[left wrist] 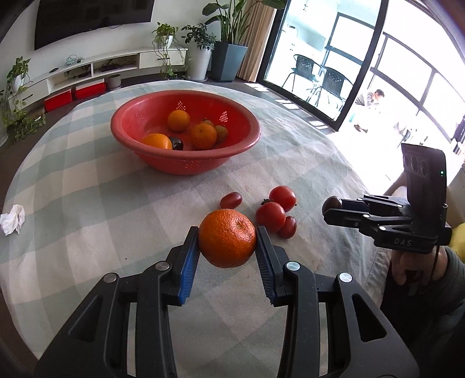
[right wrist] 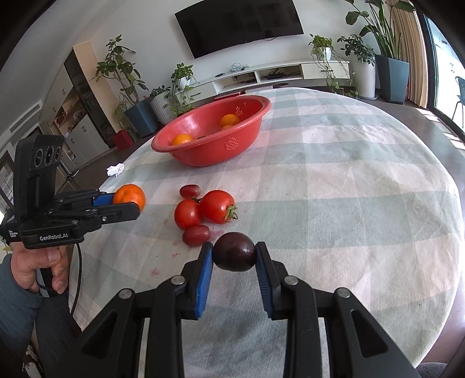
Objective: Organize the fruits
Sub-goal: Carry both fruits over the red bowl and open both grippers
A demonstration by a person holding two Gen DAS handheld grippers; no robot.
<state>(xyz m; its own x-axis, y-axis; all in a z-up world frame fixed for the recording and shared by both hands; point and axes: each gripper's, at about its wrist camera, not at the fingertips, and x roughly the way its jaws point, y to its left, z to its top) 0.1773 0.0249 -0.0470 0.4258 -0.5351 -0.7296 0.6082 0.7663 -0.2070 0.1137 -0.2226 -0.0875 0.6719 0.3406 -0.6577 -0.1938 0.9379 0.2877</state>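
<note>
From my feed I log, off-task: 1 round worktop under a pale green-and-white checked cloth; 1 crumpled white tissue near its left edge in the left wrist view. Behind it: 1 wall-mounted dark television; 1 low white media shelf; 2 red boxes beneath the shelf; several potted plants; a glass sliding door; 2 dark chairs beyond it; 1 seated person outside.
</note>
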